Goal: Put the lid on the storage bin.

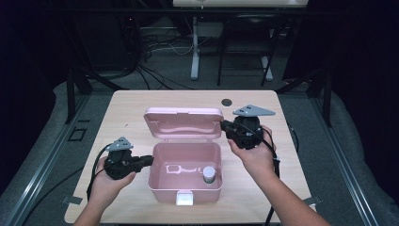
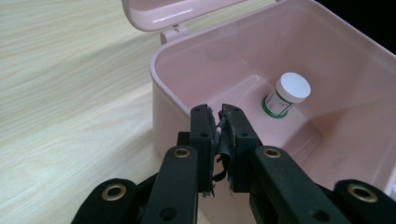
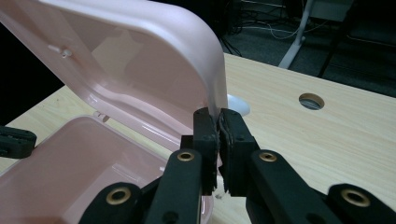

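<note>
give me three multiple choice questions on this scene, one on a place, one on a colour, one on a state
1. Where is the small jar?
A. inside the box
B. on the table behind the box
C. on the lid

2. What colour is the box?
A. blue
B. pink
C. green

3. How is the lid?
A. shut and latched
C. open, raised at the back
B. taken off, flat on the table

Answers:
1 A: the jar stands on the box floor, near its front right corner.
2 B: its walls and lid are pink.
3 C: the lid stands up behind the box, and the right gripper is shut on its edge.
</note>
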`<state>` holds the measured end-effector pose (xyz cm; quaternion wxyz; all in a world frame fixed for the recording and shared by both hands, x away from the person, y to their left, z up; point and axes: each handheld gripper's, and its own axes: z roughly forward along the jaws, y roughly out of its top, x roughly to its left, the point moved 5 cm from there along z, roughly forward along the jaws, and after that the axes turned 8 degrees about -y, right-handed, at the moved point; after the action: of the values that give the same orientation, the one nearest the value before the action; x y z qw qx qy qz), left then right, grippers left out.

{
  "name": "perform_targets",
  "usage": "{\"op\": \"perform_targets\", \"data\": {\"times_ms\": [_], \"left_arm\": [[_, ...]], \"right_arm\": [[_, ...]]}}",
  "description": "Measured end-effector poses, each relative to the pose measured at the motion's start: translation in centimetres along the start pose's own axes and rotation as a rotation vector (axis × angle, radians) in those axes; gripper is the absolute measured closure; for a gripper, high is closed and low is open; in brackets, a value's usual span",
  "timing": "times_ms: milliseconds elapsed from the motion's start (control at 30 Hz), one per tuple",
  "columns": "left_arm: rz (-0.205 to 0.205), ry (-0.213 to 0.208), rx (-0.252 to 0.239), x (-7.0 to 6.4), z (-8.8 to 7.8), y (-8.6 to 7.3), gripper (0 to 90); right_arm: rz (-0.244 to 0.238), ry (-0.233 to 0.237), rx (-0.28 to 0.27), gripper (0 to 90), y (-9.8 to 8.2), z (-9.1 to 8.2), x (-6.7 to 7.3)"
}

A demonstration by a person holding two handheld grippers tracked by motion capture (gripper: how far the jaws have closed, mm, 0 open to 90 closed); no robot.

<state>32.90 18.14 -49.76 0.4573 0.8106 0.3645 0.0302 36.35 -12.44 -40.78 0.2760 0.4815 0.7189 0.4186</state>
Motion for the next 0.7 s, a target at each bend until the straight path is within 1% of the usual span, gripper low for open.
{"op": "perform_targets", "data": {"times_ms": [400, 700], "left_arm": [[-0.001, -0.001, -0.001, 0.01, -0.01, -0.01, 83.8], [-0.004, -0.001, -0.003, 0.02, -0.01, -0.02, 83.8]], "right_arm": [[-0.010, -0.005, -0.024, 86.0, -0.41, -0.25, 0.19], [-0.004, 0.002, -0.038, 85.5, -0.85, -0.58, 0.31]]}}
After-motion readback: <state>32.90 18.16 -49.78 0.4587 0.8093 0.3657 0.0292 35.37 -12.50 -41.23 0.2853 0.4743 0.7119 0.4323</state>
